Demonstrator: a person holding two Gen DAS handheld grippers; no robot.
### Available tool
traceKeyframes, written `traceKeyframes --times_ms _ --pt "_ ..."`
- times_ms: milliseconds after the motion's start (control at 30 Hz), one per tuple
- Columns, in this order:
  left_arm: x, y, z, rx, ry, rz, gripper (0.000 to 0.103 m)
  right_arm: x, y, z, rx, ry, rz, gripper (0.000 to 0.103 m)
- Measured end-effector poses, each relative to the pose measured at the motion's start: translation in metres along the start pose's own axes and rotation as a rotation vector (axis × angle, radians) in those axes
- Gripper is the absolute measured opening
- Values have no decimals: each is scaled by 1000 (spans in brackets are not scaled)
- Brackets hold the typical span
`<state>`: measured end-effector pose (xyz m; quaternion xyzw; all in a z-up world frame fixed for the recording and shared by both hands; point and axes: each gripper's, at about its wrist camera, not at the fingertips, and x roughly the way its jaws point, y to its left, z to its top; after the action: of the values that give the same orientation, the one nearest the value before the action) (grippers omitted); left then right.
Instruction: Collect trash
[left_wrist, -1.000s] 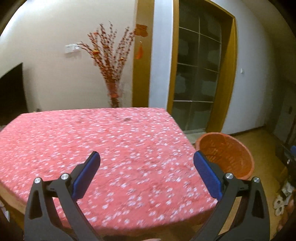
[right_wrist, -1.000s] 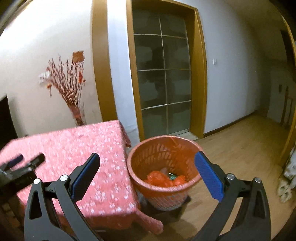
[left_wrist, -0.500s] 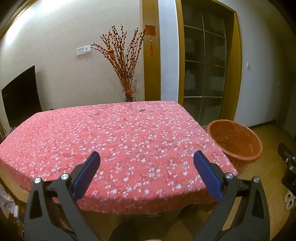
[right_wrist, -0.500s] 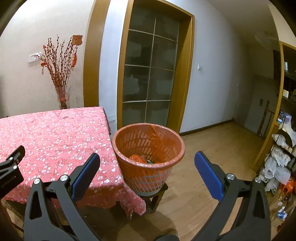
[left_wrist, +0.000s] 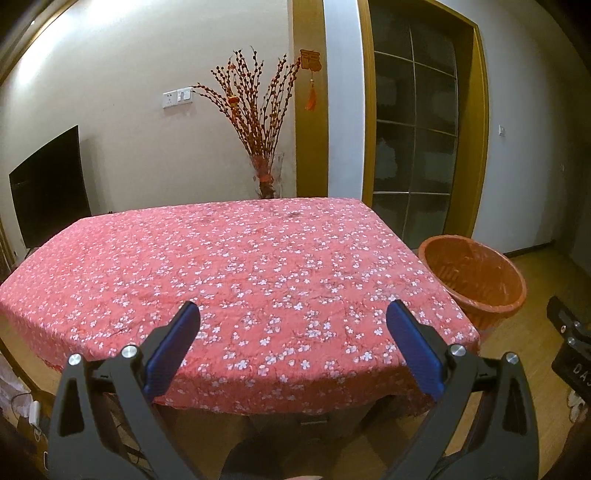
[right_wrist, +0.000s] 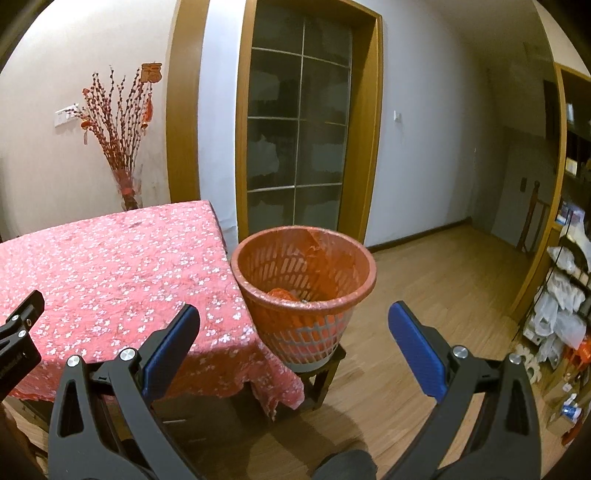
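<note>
Trash (right_wrist: 282, 294), orange and crumpled, lies low inside the orange basket (right_wrist: 354, 291), which sits on a dark stool (right_wrist: 325, 373) just beside the table's right corner. Left gripper (left_wrist: 293, 325) hangs above the near edge of the red floral tablecloth (left_wrist: 229, 266), jaws wide apart and holding nothing; right gripper (right_wrist: 293, 326) faces the basket, jaws also apart, nothing between them. Behind the table a vase (left_wrist: 266, 177) of red branches stands by the wall, a dark TV (left_wrist: 50, 184) to the left.

Dim warm light, sharp, fisheye-curved edges
</note>
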<state>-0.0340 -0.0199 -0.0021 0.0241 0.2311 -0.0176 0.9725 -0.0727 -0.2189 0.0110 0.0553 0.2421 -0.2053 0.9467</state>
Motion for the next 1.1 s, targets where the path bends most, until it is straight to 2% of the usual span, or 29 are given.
traceKeyframes --times_ms 767,1100 --pt "1 -6 -3 -4 29 -5 99 3 0 -7 -2 36 -4 101" --pt "-3 -4 -1 -18 9 13 99 2 0 -6 -10 29 1 101"
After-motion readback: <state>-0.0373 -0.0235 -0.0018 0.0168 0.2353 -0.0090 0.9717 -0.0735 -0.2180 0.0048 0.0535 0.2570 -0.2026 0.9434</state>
